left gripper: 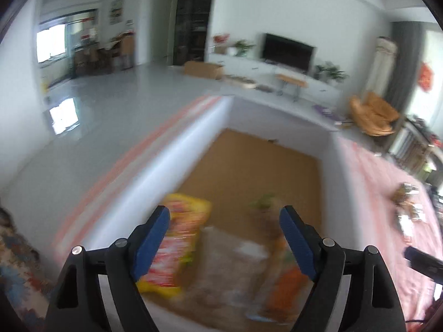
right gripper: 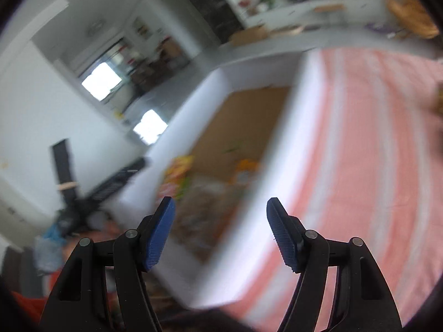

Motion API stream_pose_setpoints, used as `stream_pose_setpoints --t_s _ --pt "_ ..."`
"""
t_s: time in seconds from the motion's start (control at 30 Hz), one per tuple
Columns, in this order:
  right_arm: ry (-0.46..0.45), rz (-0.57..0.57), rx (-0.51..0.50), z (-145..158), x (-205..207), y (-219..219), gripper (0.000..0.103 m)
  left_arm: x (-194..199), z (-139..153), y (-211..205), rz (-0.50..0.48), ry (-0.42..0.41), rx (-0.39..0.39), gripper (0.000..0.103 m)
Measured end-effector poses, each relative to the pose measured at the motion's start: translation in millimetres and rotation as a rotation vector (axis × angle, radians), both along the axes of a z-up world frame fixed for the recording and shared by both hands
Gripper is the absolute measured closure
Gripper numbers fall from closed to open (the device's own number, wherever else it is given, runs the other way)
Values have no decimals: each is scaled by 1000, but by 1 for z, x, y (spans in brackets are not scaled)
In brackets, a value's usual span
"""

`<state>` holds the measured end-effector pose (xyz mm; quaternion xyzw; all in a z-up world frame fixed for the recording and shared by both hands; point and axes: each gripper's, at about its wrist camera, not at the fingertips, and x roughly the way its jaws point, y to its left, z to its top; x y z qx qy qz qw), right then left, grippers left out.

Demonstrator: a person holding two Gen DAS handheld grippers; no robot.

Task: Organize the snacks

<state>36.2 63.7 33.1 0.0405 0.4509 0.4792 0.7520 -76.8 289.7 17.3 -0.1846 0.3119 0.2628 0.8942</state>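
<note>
Left wrist view shows the left gripper [left gripper: 224, 215], jaws released and empty, over the white-walled box with brown floor [left gripper: 328, 171] where snack packets [left gripper: 177, 238] lie at 6 o'clock, the right gripper [right gripper: 220, 207] likewise released, so likely between placements, next fetching the loose snacks [left gripper: 407, 202] at 3 o'clock on the pink-striped counter [left gripper: 368, 177].

Home living room, television [left gripper: 288, 51] on low cabinet [left gripper: 265, 69], potted plants [left gripper: 331, 72]

Apparently snack packets [left gripper: 177, 246] in box [left gripper: 177, 144] on table [left gripper: 387, 182]
</note>
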Motion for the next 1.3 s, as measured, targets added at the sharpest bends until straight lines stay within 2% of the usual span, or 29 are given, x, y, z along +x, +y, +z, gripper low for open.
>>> stream_pose_setpoints --t_s 0.03,0.1,0.17,0.23,0.37,0.43,0.47,0.53,0.67,0.83,0.9,1.0,1.03,1.23,1.3 --pt "-31 -57 -23 -4 9 -19 28 5 3 -8 -35 -16 -12 21" --pt "-110 -233 -134 -24 31 -66 26 24 10 -45 -154 -56 -53 19" --pt "-166 -397 -269 -50 52 -107 26 42 15 -85 -288 -81 -91 11" --pt "-170 -561 -395 -81 71 -155 26 64 17 -129 -430 -78 -107 4" --pt "-175 -755 -466 -106 80 -216 26 111 1 -214 -673 2 -120 4" --pt "-117 -838 -421 -105 85 -238 26 136 -12 -236 -715 50 -103 4" --pt "-112 -854 -403 -102 85 -245 26 152 -25 -249 -730 82 -96 4" --pt "-137 -886 -439 -104 91 -246 26 176 -42 -255 -730 113 -88 4" --pt "-136 -886 -465 -112 89 -245 26 214 -84 -265 -689 179 -8 4" --pt "-147 -896 -469 -112 73 -251 26 221 -119 -270 -667 237 27 4" --pt "-131 -898 -468 -116 74 -254 26 226 -130 -267 -664 254 20 4" --pt "-112 -898 -476 -120 77 -255 26 227 -134 -270 -664 252 82 4" --pt "-106 -896 -480 -122 77 -255 26 228 -135 -269 -664 256 86 0" --pt "-124 -877 -523 -125 76 -246 23 228 -153 -267 -663 258 81 0" --pt "-127 -876 -522 -126 76 -246 22 228 -148 -267 -663 258 81 0"
